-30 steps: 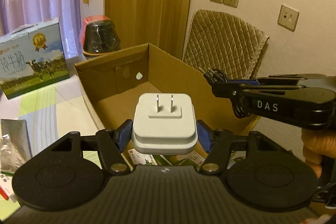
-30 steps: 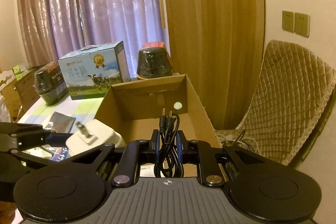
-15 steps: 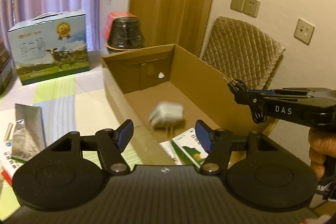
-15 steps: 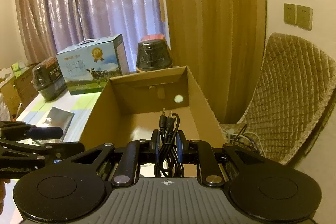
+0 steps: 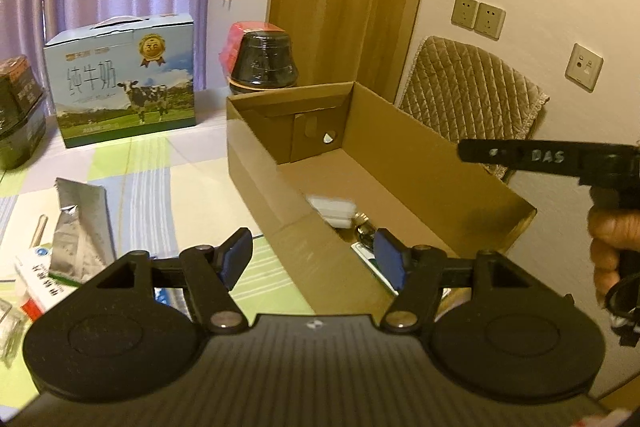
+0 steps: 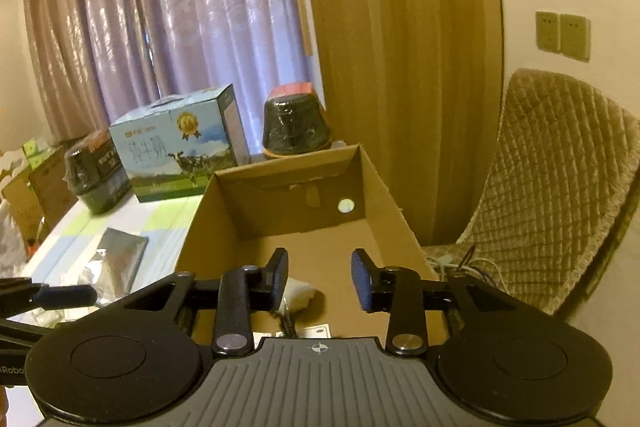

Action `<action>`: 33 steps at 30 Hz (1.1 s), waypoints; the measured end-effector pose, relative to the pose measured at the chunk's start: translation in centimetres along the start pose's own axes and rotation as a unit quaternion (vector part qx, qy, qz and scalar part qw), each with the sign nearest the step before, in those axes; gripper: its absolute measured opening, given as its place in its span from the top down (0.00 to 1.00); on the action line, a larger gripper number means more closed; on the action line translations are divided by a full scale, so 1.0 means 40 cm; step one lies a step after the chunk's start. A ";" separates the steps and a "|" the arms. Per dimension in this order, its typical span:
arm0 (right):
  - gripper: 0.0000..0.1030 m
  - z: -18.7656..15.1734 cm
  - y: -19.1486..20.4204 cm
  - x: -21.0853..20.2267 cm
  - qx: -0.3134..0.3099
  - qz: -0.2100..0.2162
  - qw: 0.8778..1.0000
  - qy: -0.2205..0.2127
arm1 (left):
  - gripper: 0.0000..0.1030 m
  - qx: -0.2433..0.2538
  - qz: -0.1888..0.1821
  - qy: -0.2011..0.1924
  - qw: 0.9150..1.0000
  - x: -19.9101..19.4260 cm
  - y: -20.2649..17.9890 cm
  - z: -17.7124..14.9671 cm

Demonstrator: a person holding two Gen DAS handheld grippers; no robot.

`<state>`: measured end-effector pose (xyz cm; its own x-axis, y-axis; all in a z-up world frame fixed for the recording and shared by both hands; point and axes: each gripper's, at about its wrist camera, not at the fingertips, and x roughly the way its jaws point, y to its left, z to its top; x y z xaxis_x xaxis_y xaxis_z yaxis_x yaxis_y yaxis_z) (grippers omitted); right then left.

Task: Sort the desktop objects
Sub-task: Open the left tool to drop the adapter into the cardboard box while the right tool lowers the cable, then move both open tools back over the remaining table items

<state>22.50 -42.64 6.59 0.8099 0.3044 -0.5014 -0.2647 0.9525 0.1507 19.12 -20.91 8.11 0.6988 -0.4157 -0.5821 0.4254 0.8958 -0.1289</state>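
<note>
Left wrist view: the left claw [image 5: 314, 259] hangs with its blue pads spread wide and nothing between them, over the near left wall of the cardboard box [image 5: 432, 163]; just beyond the pads, on the box floor, lies the white plug adapter [image 5: 332, 209], blurred, with what may be a coiled black cable [image 5: 366, 229] beside it and a green-and-white packet [image 5: 370, 259] under the right pad; I judge a drop-off into the box finished on this side. To the left of this claw, on the checked desk [image 5: 132, 187], wait a silver foil pouch [image 5: 80, 227] and a red-and-white carton [image 5: 40, 281]; farther ahead stand a milk carton case [image 5: 124, 79] and a black jar [image 5: 262, 61]. The right claw [image 6: 319, 281] is parted too and empty, held level over the near end of the box and aimed down its length; below it a white lump, probably the adapter, rests on the floor. The person's right hand [image 5: 610, 247] grips its handle, at the far right of the left view. The next move, I judge, calls for swinging the left claw leftward and down to the pouch, pads astride an edge; thin foil lying flat could slip, so a low, angled approach seems wise.
</note>
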 end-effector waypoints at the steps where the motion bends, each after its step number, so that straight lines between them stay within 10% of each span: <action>1: 0.66 -0.001 0.004 -0.012 0.000 0.001 1.000 -0.002 | 0.39 -0.001 0.002 0.000 1.000 -0.011 0.005 -0.006; 16: 0.44 -0.055 0.234 -0.184 -0.005 0.086 0.996 -0.034 | 0.35 -0.022 0.060 0.017 0.998 -0.227 0.125 -0.177; 33: 0.33 -0.193 0.484 -0.104 -0.064 0.146 0.987 0.035 | 0.23 -0.050 0.170 0.029 0.984 -0.418 0.430 -0.324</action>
<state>9.97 -25.56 5.03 0.6529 0.5593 -0.5108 -0.5489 0.8141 0.1898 7.28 3.49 5.23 0.7560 -0.0827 -0.6493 0.1116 0.9937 0.0034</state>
